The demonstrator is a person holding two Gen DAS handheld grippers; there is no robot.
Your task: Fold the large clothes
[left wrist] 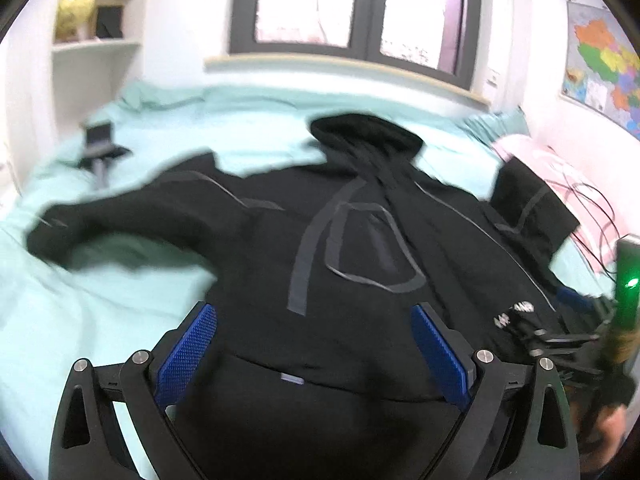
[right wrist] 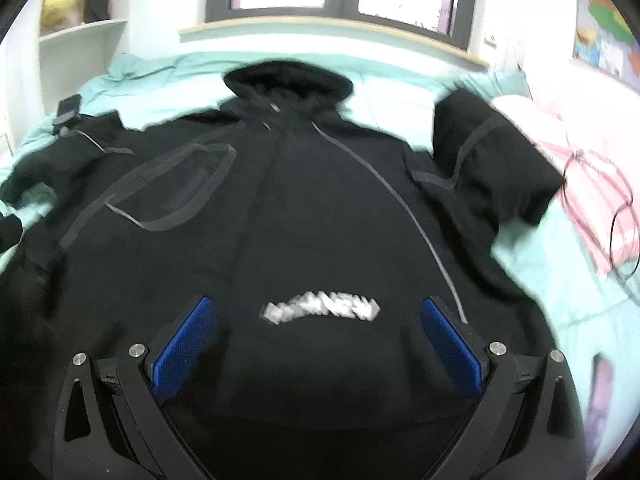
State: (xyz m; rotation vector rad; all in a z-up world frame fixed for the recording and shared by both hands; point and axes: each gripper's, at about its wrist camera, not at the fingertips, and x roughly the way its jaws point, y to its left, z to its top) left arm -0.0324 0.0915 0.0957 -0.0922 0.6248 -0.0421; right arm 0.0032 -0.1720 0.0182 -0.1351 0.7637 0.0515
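A large black hooded jacket point(left wrist: 344, 248) with grey tape trim lies spread front-up on a mint green bed point(left wrist: 100, 312), hood toward the window. It also shows in the right wrist view point(right wrist: 320, 208), with white lettering point(right wrist: 322, 306) low on its right side. Its left sleeve point(left wrist: 104, 216) stretches out to the left; its right sleeve point(right wrist: 492, 160) is bent up beside a pink pillow. My left gripper point(left wrist: 314, 320) is open above the jacket's lower left part. My right gripper point(right wrist: 318, 312) is open above the lettering. Neither holds anything. The right gripper shows at the left wrist view's right edge point(left wrist: 568, 336).
A phone on a small tripod point(left wrist: 98, 148) stands on the bed at the far left. A pink pillow point(right wrist: 592, 200) with a dark cable lies at the right. A white shelf point(left wrist: 96, 44), a window sill point(left wrist: 340, 68) and a wall map point(left wrist: 604, 68) lie beyond the bed.
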